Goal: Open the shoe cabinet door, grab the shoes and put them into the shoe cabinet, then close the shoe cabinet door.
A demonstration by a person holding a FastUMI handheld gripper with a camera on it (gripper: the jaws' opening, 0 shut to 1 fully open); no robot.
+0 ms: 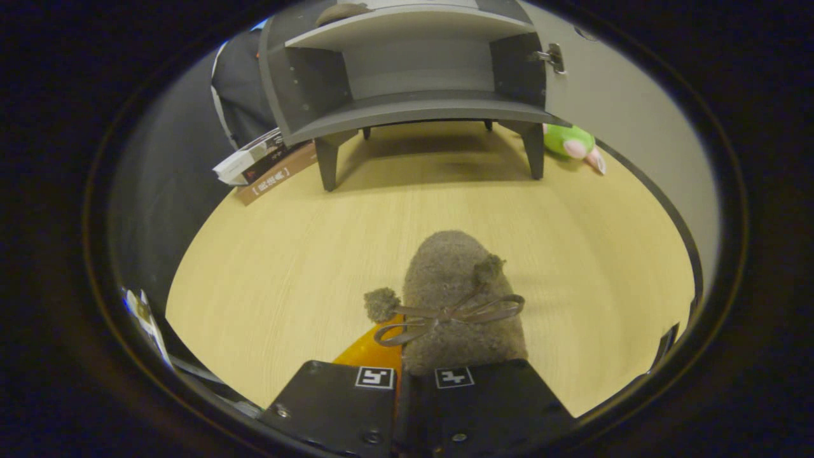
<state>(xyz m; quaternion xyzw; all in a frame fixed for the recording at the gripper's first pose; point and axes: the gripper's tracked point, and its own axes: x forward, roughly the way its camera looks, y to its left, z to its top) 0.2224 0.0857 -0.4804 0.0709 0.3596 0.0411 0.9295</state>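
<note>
A fuzzy brown shoe (455, 286) with a ribbon bow and two pom-poms sticks forward from my gripper (404, 374), toe pointing at the cabinet. Both fingers are closed tight on its heel end. Beyond it, across the wooden table, stands the grey shoe cabinet (407, 95) on short legs. Its door (610, 95) is swung open to the right, hinge showing, and the lower shelf (413, 108) is bare. On the upper shelf lies a second brown shoe (343, 11), only partly seen.
A green and pink plush toy (572, 143) lies by the cabinet's right leg, against the open door. Stacked books (261, 162) lean beside the left leg. Light wooden tabletop (286, 254) stretches between the shoe and the cabinet.
</note>
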